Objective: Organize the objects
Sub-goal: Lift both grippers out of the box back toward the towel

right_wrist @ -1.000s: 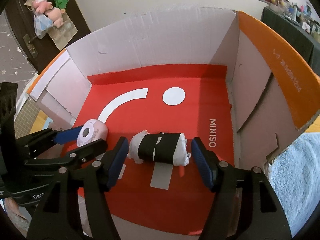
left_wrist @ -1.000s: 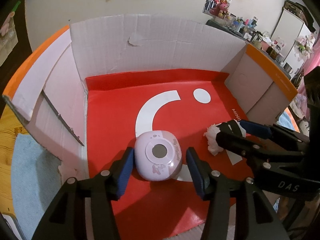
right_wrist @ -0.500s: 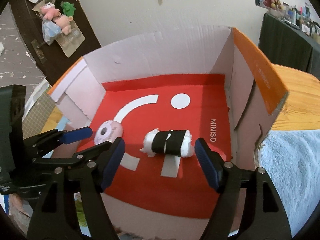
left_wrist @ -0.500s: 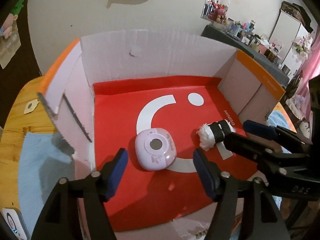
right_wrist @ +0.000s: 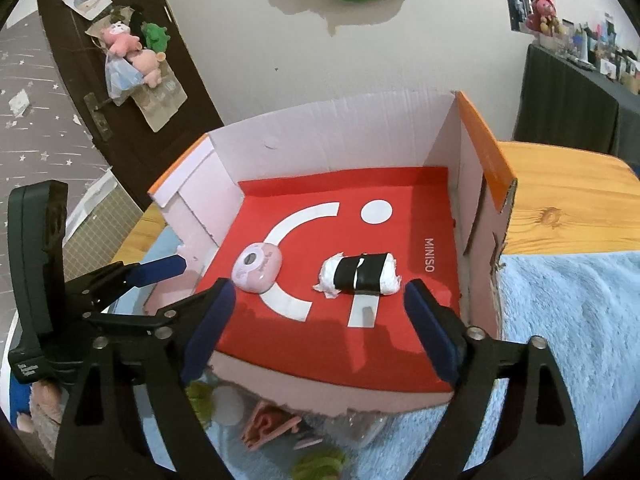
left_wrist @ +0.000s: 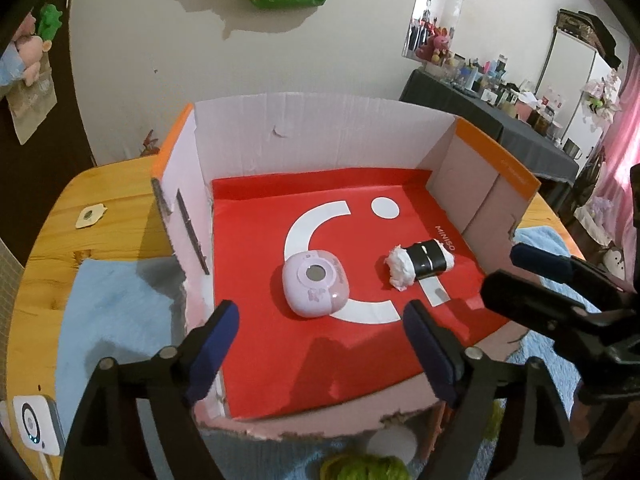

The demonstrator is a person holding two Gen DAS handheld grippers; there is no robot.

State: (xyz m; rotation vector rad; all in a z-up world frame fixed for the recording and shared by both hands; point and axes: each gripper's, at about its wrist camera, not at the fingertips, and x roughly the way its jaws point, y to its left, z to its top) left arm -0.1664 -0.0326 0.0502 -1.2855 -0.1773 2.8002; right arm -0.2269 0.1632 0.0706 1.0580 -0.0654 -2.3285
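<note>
i hold a two-finger gripper in each hand, both tilted down over an open cardboard box [left_wrist: 320,136] that sits on a wooden surface [left_wrist: 52,232] partly covered by a light blue fluffy cloth [left_wrist: 116,304]. the box has pale walls, orange top edges and a red floor printed with a white arc, a white dot and the word miniso.

my left gripper [left_wrist: 318,344] is empty, its blue-padded fingers [left_wrist: 212,340] spreading wider at this moment. the pink rounded case [left_wrist: 315,283] with a grey circle on top lies on the red floor at about twelve o'clock from these fingers, just beyond their tips and clear of both pads.

my right gripper [right_wrist: 318,328] is also empty, its fingers [right_wrist: 430,332] opening too. the white wad wrapped in black tape [right_wrist: 360,274] lies on its side at about twelve to one o'clock from them, past the tips and touching neither pad. in the right wrist view the pink case [right_wrist: 258,266] is at about eleven o'clock, beside the wad but apart from it, with my left gripper's fingers at nine o'clock.

near the box's torn front edge, at six o'clock, lie a green fuzzy thing [left_wrist: 364,466] and a small white disc [left_wrist: 392,442].
</note>
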